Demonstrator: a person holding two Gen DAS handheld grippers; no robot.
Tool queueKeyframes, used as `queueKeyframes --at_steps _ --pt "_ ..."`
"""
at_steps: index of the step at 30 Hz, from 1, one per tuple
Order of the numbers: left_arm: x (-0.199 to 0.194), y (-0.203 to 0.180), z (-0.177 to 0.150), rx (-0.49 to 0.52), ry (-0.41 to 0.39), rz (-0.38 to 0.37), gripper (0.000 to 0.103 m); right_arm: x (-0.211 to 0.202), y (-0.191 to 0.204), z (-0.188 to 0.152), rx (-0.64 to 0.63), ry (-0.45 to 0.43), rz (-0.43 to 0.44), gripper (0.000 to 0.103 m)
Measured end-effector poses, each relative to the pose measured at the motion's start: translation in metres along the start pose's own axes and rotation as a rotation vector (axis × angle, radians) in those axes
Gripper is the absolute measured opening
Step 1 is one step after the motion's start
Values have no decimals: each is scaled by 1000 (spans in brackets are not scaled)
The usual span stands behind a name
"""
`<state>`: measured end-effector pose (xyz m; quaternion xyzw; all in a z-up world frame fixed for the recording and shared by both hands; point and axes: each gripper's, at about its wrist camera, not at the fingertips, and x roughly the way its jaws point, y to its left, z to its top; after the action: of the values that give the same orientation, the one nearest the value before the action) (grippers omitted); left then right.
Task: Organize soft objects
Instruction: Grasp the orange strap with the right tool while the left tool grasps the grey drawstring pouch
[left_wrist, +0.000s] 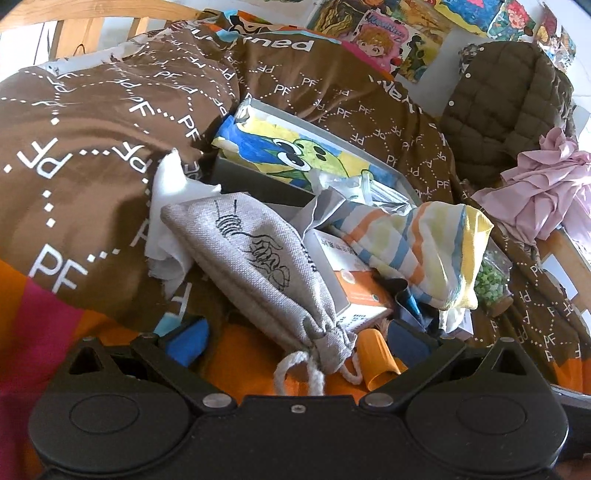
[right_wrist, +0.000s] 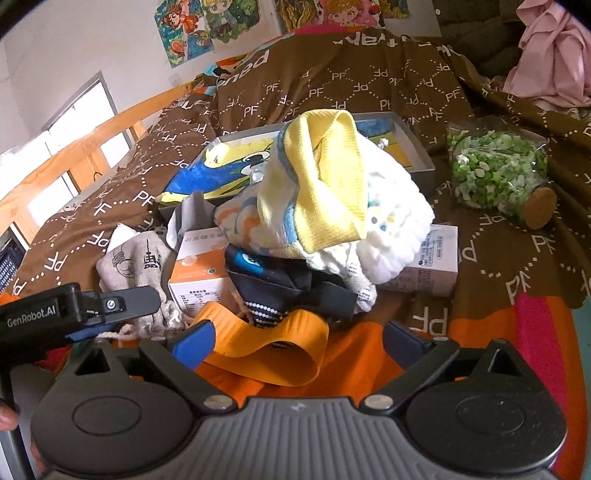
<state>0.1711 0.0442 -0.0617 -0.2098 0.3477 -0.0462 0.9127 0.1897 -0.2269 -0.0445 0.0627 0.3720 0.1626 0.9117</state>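
A heap of soft things lies on the brown "PF" quilt (left_wrist: 85, 122). In the left wrist view, my left gripper (left_wrist: 299, 343) is open, and the tied neck of a grey drawstring pouch (left_wrist: 258, 266) lies between its blue fingers (left_wrist: 188, 339). Behind the pouch are a white rag (left_wrist: 173, 221) and a striped cloth (left_wrist: 417, 251). My right gripper (right_wrist: 299, 341) is open too, with an orange band (right_wrist: 273, 347) looped between its fingers. Beyond it a dark navy item (right_wrist: 273, 284) lies under a yellow-edged cloth (right_wrist: 325, 184) and a white padded cloth (right_wrist: 391, 236).
A grey tray (left_wrist: 391, 173) holding a cartoon picture sits behind the heap. An orange-and-white carton (right_wrist: 195, 273) and a white carton (right_wrist: 432, 266) lie among the cloths. A corked jar of green bits (right_wrist: 495, 177) rests at the right. A pink garment (left_wrist: 546, 192), an olive quilted jacket (left_wrist: 506, 103) and a wooden rail (right_wrist: 74, 147) border the bed.
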Motion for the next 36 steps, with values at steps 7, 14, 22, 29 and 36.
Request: queueKeyframes --at_steps 7,14,22,29,36 --pt "5 -5 0 26 -14 -26 102 4 0 1 5 6 3 96" --pt "2 -4 -2 6 -13 -75 96 6 -1 0 3 15 12 91" --pt "9 2 -2 -37 1 -71 76 12 2 -2 -8 34 23 73" --pt "11 15 0 -117 16 -67 51 16 2 -4 -4 51 30 51" --pt "8 9 -4 -99 28 -84 37 13 2 -6 -16 50 11 31"
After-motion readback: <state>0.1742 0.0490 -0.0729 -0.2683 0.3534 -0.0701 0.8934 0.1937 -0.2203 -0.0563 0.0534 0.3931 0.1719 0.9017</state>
